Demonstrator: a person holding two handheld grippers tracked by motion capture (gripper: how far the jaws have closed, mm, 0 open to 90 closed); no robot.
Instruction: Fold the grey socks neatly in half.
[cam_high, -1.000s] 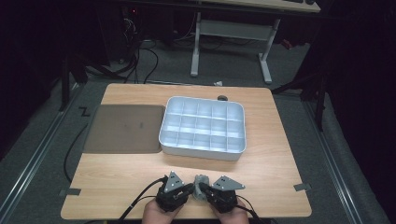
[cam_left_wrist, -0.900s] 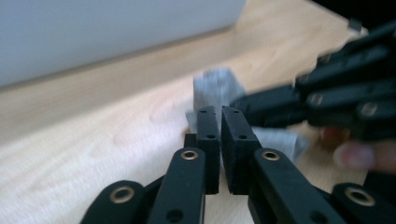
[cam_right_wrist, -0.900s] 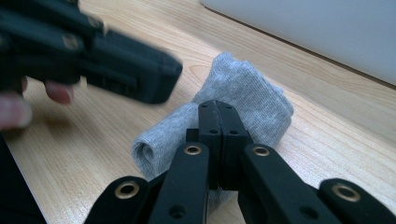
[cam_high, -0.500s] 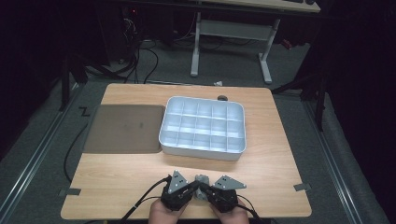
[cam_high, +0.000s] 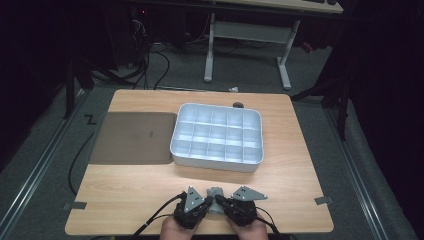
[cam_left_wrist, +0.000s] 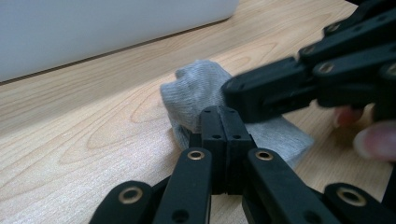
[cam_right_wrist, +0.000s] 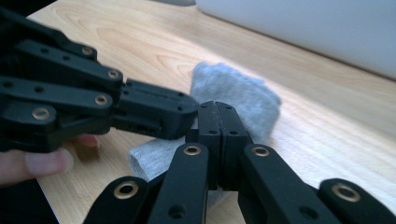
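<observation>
A small grey cloth, bunched like a sock, sits near the table's front edge between my two grippers. My left gripper comes at it from the left and my right gripper from the right. Their tips nearly touch. In the left gripper view the left gripper's jaws are pressed together at the cloth, and the right gripper crosses in from the right. In the right gripper view the right gripper is shut at the cloth, with the left gripper beside it.
A white tray with several compartments stands mid-table, just beyond the grippers. Its wall shows in the left gripper view and the right gripper view. A brown mat lies to its left. Tape marks sit at the front corners.
My left gripper has edged slightly right, toward the cloth. The right gripper and the tray have stayed where they were.
</observation>
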